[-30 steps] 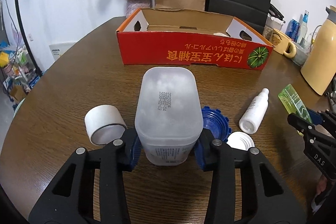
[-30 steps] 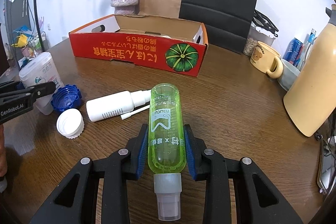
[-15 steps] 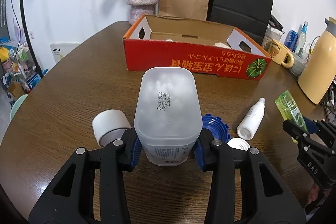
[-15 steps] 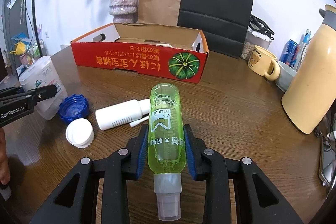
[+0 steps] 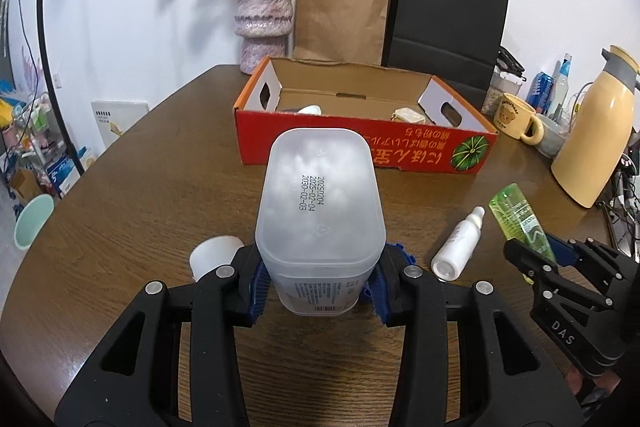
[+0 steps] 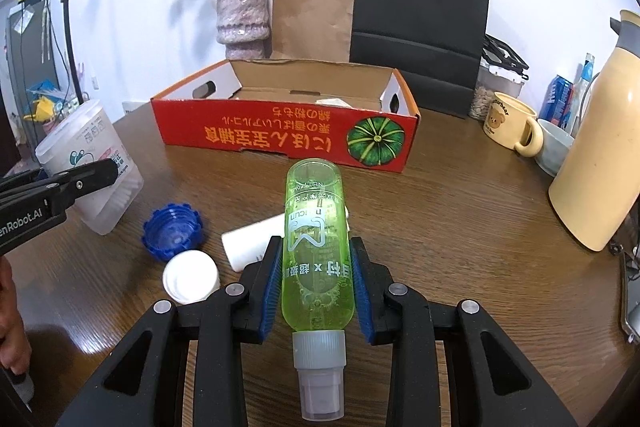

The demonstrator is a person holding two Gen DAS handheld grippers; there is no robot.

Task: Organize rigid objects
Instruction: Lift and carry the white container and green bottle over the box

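Observation:
My left gripper (image 5: 318, 291) is shut on a frosted white plastic container (image 5: 318, 203) and holds it above the brown table; it also shows in the right wrist view (image 6: 92, 163). My right gripper (image 6: 318, 287) is shut on a green bottle (image 6: 316, 243), its grey cap toward the camera; the bottle also shows in the left wrist view (image 5: 518, 223). Both are in front of the open red cardboard box (image 5: 360, 147) (image 6: 288, 131), which holds a few small items. On the table lie a white bottle (image 5: 460, 247), a blue lid (image 6: 172, 231), a white lid (image 6: 190, 277) and a white cup (image 5: 214, 255).
Behind the box stand a vase of dried flowers (image 5: 264, 23), a brown paper bag (image 5: 340, 19) and a black bag (image 5: 448, 27). At the right are a yellow thermos (image 6: 600, 167), a bear mug (image 6: 510, 123) and a bowl (image 6: 554, 147).
Both grippers have risen with their loads, so the box interior shows more and the table items look lower and farther.

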